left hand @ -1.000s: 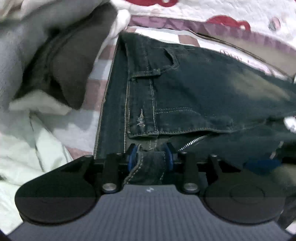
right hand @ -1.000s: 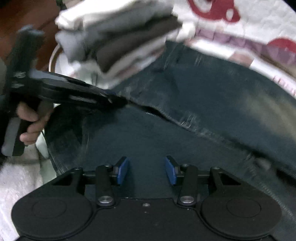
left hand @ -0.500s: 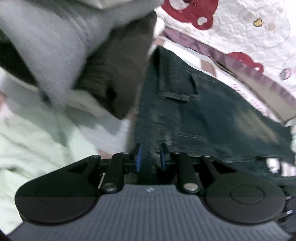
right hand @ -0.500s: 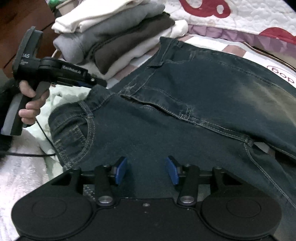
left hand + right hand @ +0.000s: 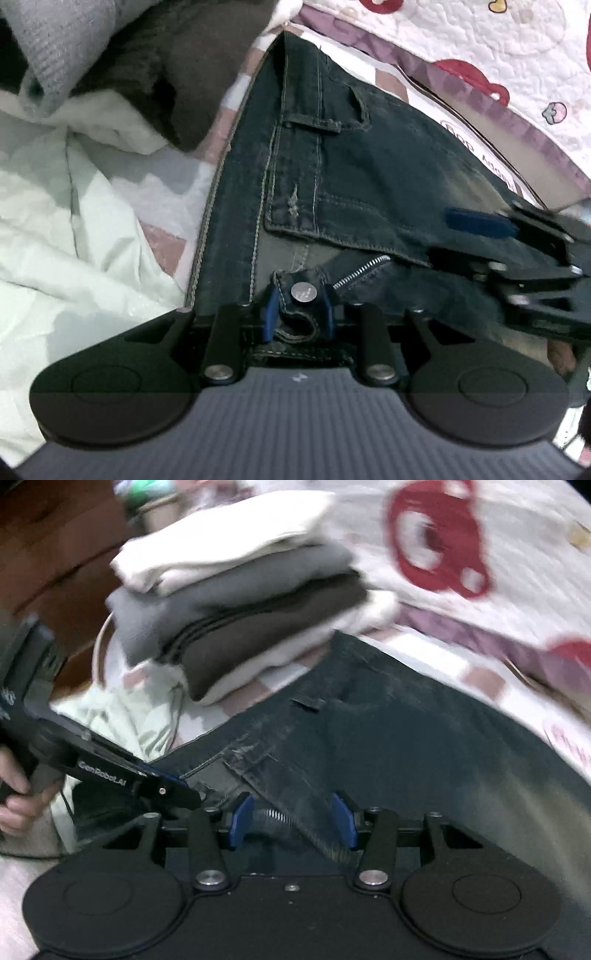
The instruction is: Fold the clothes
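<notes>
Dark blue jeans lie spread on the bed, waistband towards me, fly open with the zipper showing. My left gripper is shut on the waistband tab with the metal button. In the right wrist view the jeans fill the middle. My right gripper is open, with the zipper edge of the fly between its blue pads. The left gripper comes in from the left, right beside it. The right gripper shows at the right of the left wrist view, over the jeans.
A stack of folded clothes, cream, grey, brown and white, sits just beyond the waistband. A pale crumpled cloth lies to the left. A quilt with red prints covers the far side. A hand holds the left gripper's handle. Brown wooden furniture stands beyond the bed's left edge.
My right gripper has come down and forward to the fly, close beside the left gripper, still open. The left gripper keeps hold of the waistband, and the button now shows between its pads.
</notes>
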A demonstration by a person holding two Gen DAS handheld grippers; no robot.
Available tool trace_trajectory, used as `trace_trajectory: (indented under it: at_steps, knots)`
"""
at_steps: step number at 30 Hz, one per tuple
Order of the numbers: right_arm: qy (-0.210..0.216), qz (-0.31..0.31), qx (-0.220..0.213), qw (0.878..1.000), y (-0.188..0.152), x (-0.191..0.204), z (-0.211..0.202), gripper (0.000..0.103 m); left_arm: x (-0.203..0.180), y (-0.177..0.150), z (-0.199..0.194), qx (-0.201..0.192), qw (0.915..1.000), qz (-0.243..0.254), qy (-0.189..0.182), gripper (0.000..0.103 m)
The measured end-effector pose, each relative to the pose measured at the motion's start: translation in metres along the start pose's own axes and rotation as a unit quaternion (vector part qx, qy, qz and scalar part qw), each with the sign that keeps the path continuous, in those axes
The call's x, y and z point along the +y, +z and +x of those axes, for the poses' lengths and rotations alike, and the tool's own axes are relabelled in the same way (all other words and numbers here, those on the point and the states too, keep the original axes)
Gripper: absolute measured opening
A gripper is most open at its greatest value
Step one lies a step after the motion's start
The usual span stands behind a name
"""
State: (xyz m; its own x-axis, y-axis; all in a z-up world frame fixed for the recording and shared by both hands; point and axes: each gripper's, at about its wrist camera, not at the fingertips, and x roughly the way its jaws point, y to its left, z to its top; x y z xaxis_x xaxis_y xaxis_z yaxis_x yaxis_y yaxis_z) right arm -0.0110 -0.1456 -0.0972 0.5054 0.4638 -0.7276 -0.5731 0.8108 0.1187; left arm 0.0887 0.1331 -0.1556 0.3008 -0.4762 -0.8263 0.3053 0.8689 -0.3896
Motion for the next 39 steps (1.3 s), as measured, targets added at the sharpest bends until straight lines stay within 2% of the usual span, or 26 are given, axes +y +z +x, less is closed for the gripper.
trace_trajectory:
  at_steps: [4, 7, 10, 13, 14, 16, 17, 18, 21, 24, 26, 28, 30, 31, 32, 33, 35, 36, 39]
  knots:
    - [0.004, -0.122, 0.055, 0.991, 0.019, 0.018, 0.047, 0.031, -0.001, -0.001, -0.001, -0.001, 0.9999, 0.008, 0.012, 0.026]
    - [0.017, -0.165, 0.068, 0.984, 0.022, 0.033, 0.070, 0.031, 0.002, -0.005, 0.001, 0.001, 0.9999, 0.000, 0.013, 0.026]
    - [0.051, -0.134, 0.072, 0.987, 0.022, 0.037, 0.083, 0.032, 0.000, -0.007, -0.002, -0.002, 0.9998, 0.002, 0.019, 0.026]
    - [0.039, -0.154, 0.059, 0.986, 0.018, 0.040, 0.091, 0.039, -0.004, -0.007, -0.002, -0.001, 0.9994, 0.016, 0.031, 0.028]
    - [0.039, -0.143, 0.058, 0.987, 0.019, 0.038, 0.091, 0.037, -0.005, -0.006, -0.001, 0.001, 0.9992, 0.019, 0.034, 0.028]
    - [0.042, -0.118, 0.052, 0.991, 0.021, 0.028, 0.089, 0.028, -0.006, -0.005, -0.001, 0.006, 0.9990, 0.021, 0.039, 0.030]
    - [0.044, -0.105, 0.049, 0.992, 0.022, 0.023, 0.088, 0.003, -0.006, -0.005, -0.001, 0.009, 0.9989, 0.020, 0.041, 0.030]
    - [0.044, -0.091, 0.039, 0.994, 0.022, 0.019, 0.084, 0.000, -0.006, -0.004, -0.001, 0.013, 0.9989, 0.019, 0.041, 0.031]
    - [0.039, 0.017, -0.028, 0.999, 0.026, -0.005, 0.057, 0.000, -0.002, 0.000, -0.002, 0.029, 0.9990, 0.003, 0.034, 0.033]
    - [0.030, 0.112, -0.096, 0.989, 0.027, -0.039, 0.023, 0.000, 0.009, 0.003, 0.000, 0.040, 0.9979, -0.046, 0.020, 0.035]
    - [0.029, 0.150, -0.115, 0.982, 0.027, -0.060, 0.006, 0.002, 0.014, 0.004, 0.000, 0.043, 0.9960, -0.077, 0.006, 0.040]
    - [0.035, 0.116, -0.104, 0.987, 0.028, -0.062, -0.002, 0.002, 0.018, 0.001, 0.000, 0.044, 0.9926, -0.110, -0.023, 0.053]
    - [0.035, 0.039, -0.064, 0.997, 0.028, -0.042, 0.005, 0.004, 0.013, -0.002, -0.001, 0.031, 0.9944, -0.098, -0.026, 0.051]
    - [0.032, -0.005, -0.042, 0.999, 0.028, -0.029, 0.012, 0.008, 0.009, -0.004, -0.002, 0.022, 0.9962, -0.082, -0.022, 0.047]
    - [0.042, -0.033, -0.026, 0.998, 0.026, -0.017, 0.020, 0.008, 0.004, -0.006, -0.003, 0.012, 0.9975, -0.066, -0.018, 0.038]
    - [0.051, -0.061, -0.010, 0.997, 0.024, -0.006, 0.028, 0.010, 0.000, -0.007, -0.004, 0.003, 0.9986, -0.051, -0.015, 0.014]
    - [0.066, -0.107, 0.016, 0.992, 0.020, 0.010, 0.041, 0.033, -0.009, -0.011, -0.005, -0.016, 0.9997, -0.020, -0.007, 0.011]
    - [0.062, -0.122, 0.020, 0.990, 0.018, 0.016, 0.046, 0.036, -0.013, -0.012, -0.006, -0.025, 0.9997, -0.004, -0.003, 0.009]
    - [0.046, -0.130, 0.027, 0.990, 0.017, 0.023, 0.061, 0.036, -0.025, -0.017, -0.007, -0.049, 0.9979, 0.041, 0.010, 0.008]
